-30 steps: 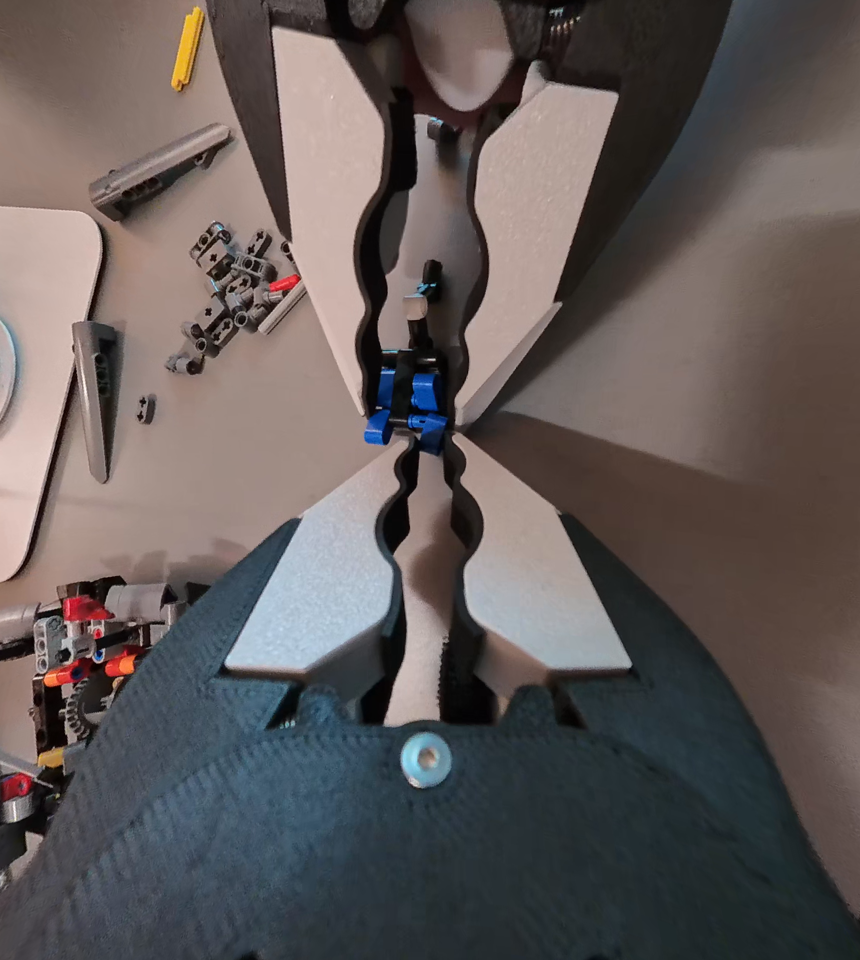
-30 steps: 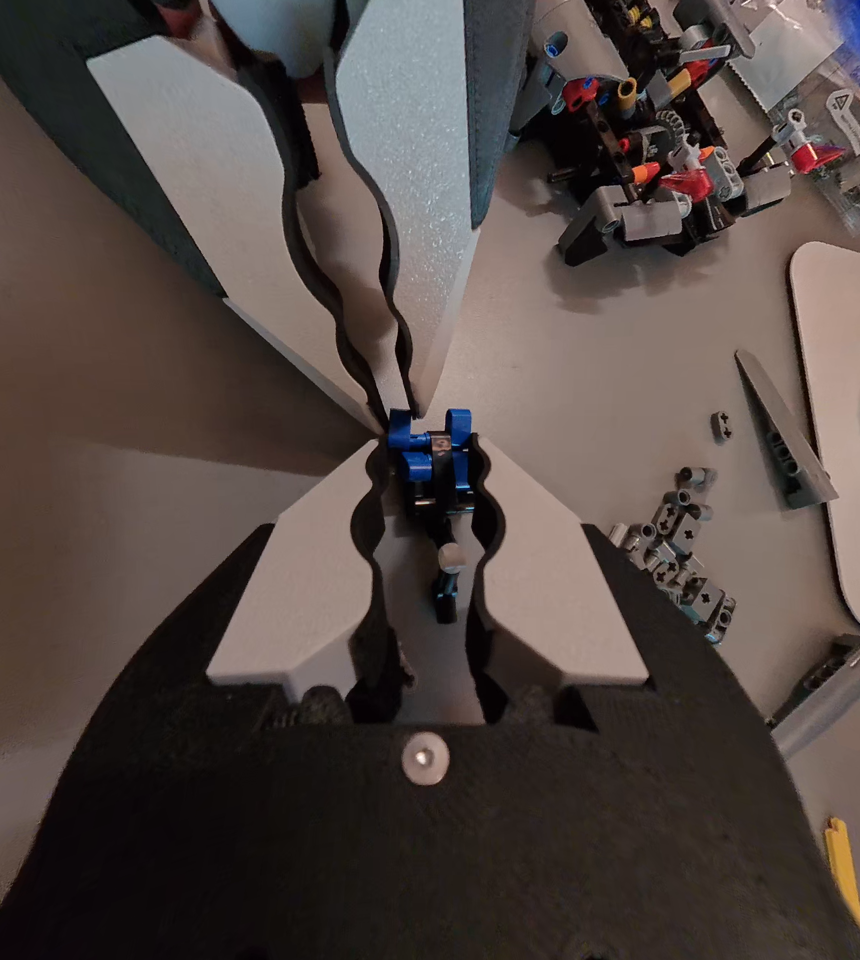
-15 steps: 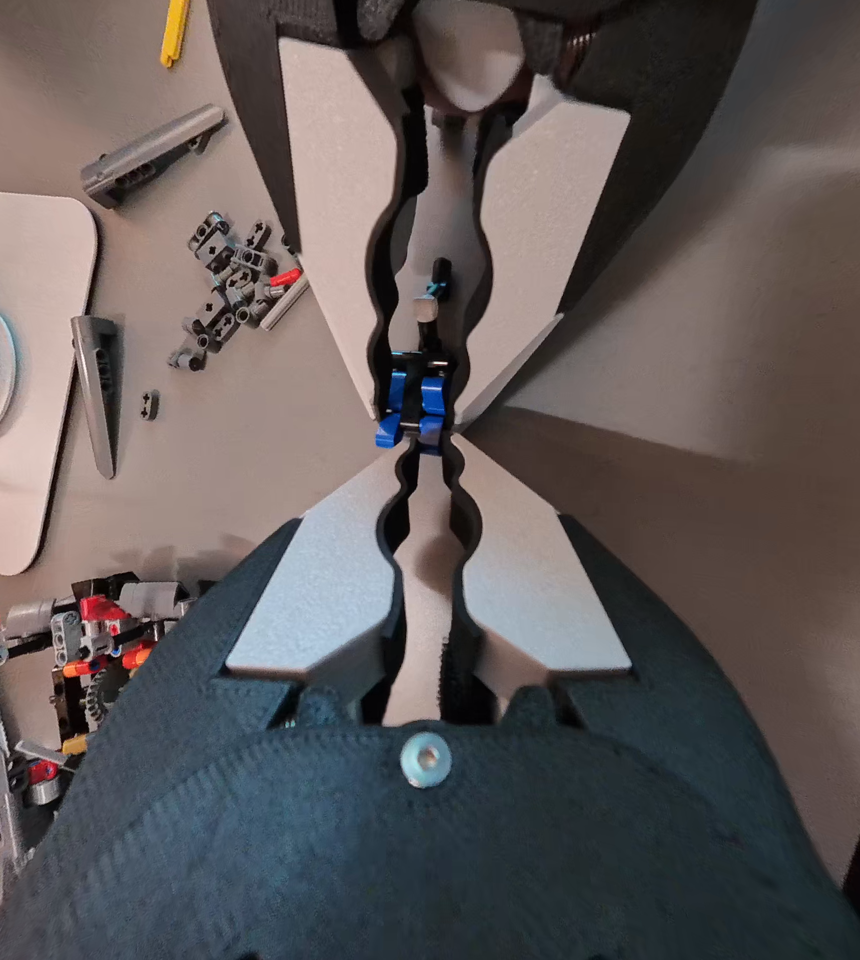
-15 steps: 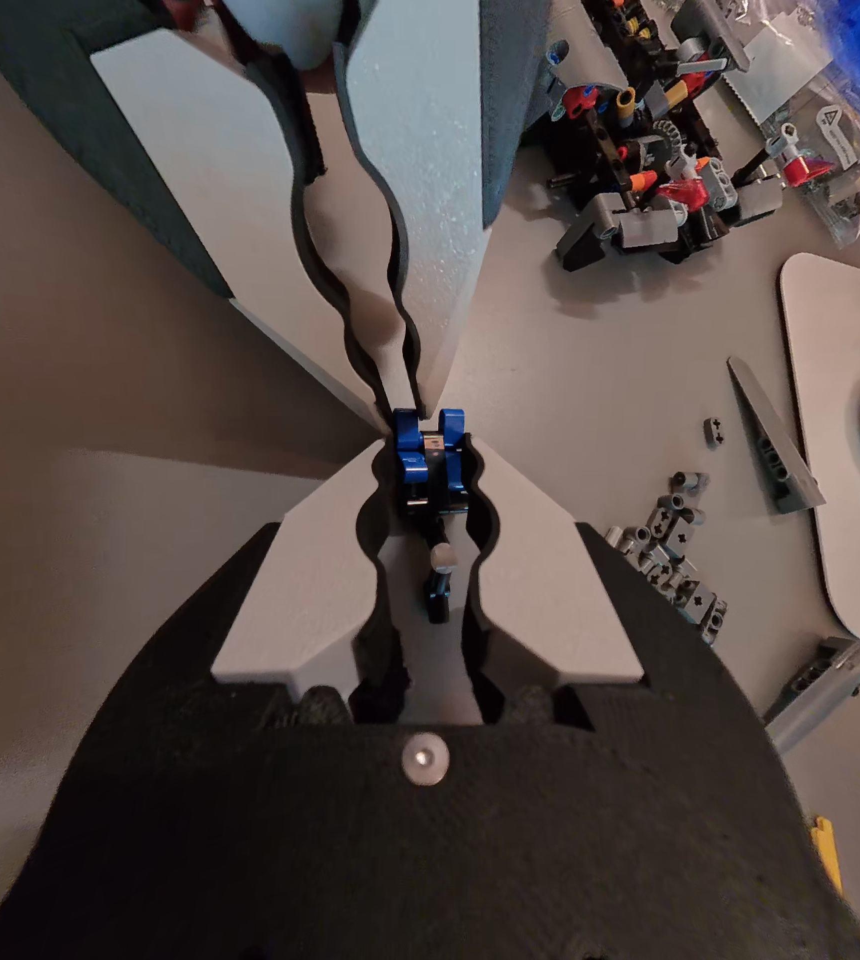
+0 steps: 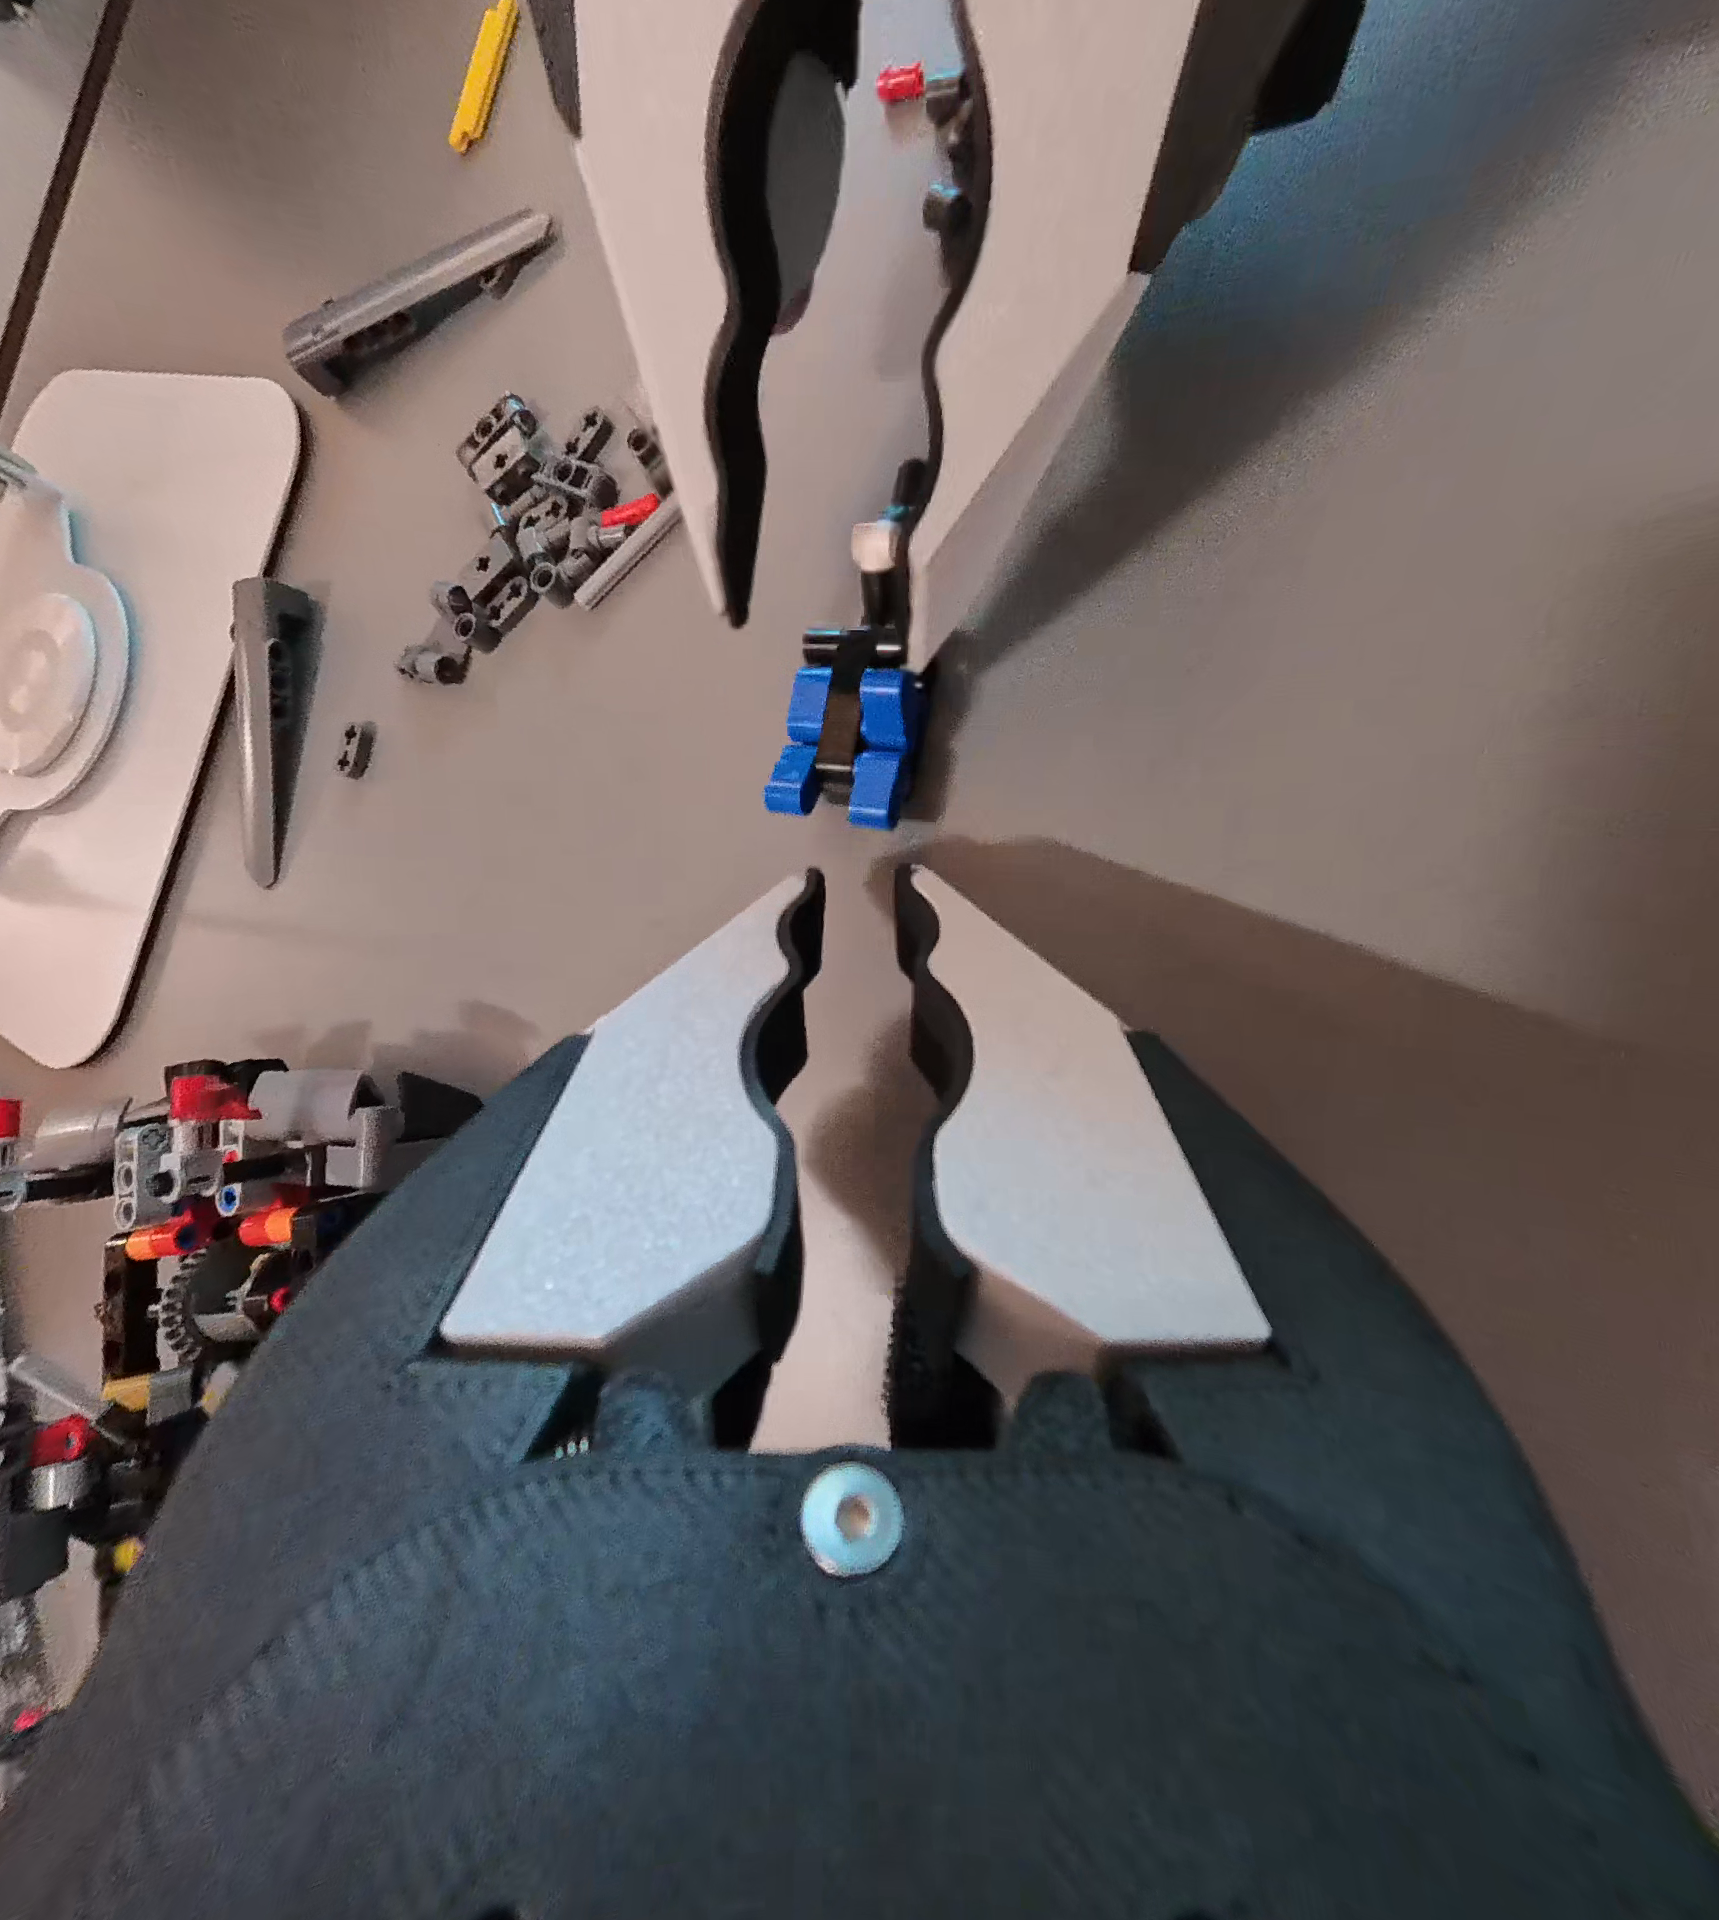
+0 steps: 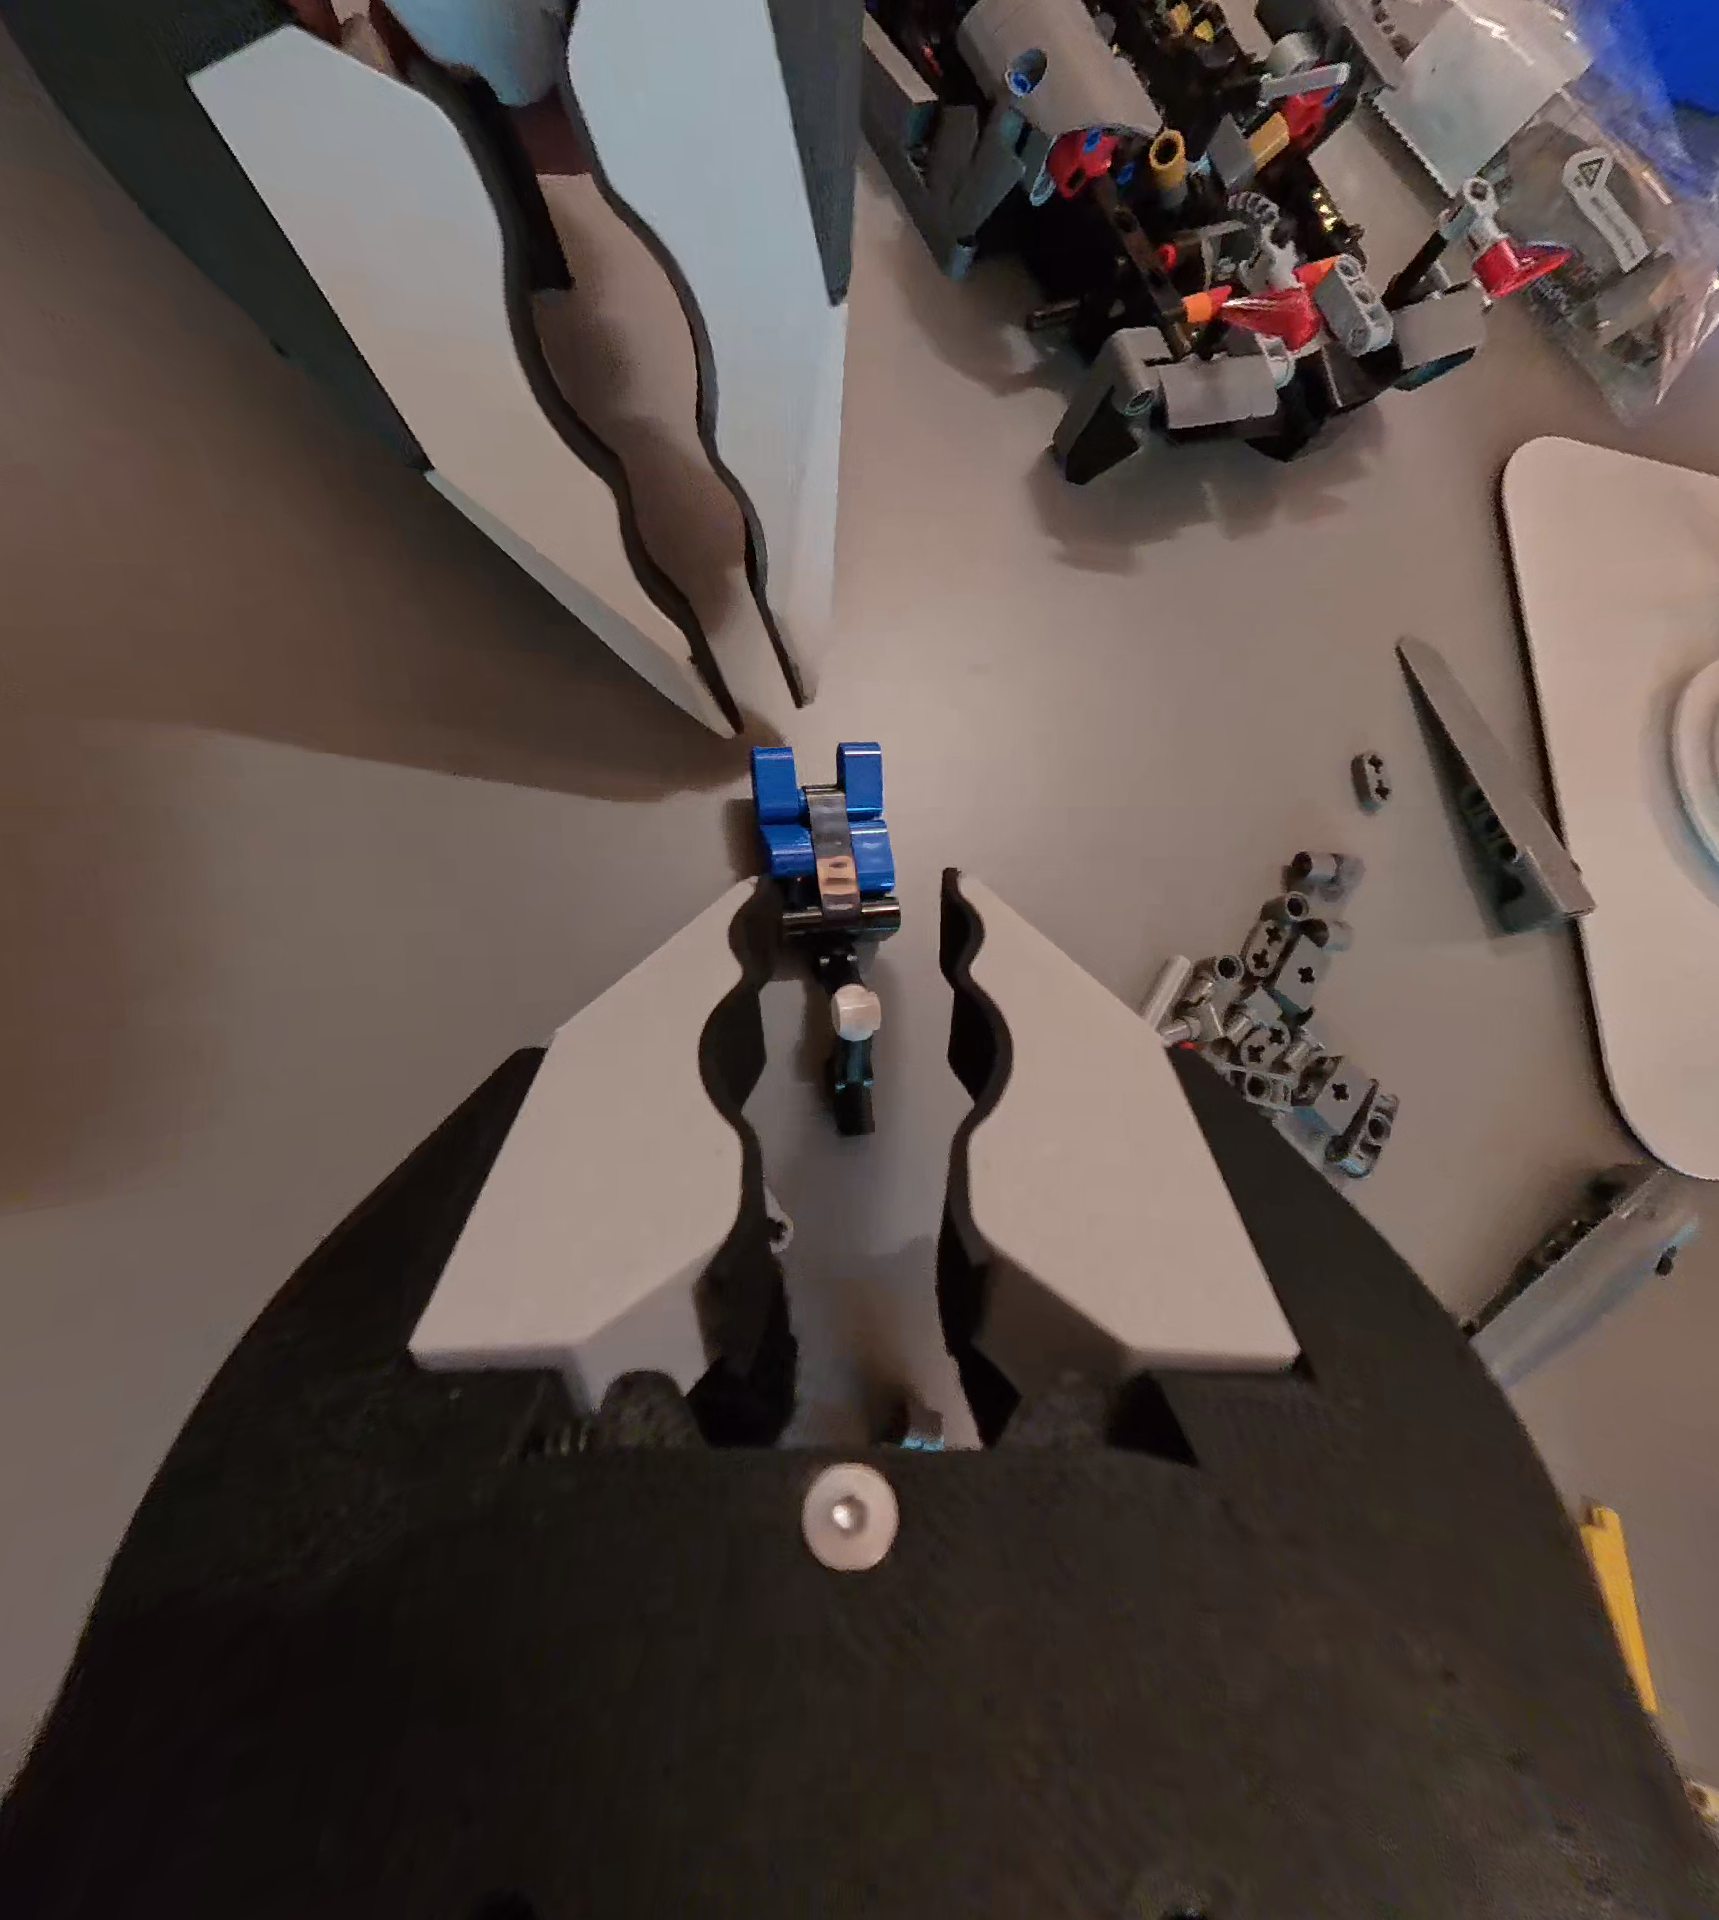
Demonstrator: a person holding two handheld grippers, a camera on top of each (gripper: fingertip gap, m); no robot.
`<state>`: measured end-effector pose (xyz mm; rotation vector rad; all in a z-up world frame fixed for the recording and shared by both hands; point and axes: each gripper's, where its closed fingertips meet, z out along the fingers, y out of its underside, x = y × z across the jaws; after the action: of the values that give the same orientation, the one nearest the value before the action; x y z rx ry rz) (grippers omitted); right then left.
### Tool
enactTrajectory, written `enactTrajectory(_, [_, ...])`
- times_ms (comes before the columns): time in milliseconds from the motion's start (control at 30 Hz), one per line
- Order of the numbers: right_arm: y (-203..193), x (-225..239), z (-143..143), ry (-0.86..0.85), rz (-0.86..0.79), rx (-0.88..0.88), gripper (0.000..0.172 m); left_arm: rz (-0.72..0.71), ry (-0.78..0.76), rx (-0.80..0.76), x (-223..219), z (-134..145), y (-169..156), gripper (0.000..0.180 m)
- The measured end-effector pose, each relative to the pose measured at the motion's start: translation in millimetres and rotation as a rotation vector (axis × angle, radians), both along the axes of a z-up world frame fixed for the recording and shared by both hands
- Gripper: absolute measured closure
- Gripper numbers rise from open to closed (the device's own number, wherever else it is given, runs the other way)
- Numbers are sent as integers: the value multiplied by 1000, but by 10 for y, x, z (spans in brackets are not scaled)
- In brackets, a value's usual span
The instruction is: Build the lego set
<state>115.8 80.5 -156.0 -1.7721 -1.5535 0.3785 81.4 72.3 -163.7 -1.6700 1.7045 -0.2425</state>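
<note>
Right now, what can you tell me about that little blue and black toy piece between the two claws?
The blue and black piece is a small plastic building-toy assembly: two glossy blue connectors side by side, a black strip between them, a black crossbar, and a thin black stem carrying a pale grey knob. It lies flat on the grey table. Its stem end sits between the open fingers of the right claw, against one finger only. The left claw is clear of it.
</note>
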Motion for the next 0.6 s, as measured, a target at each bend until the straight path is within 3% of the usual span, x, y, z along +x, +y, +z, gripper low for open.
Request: enactTrajectory(600, [-29,40,-124,-49,-5,-34,142,12,-30,-40,117,-63,50,176])
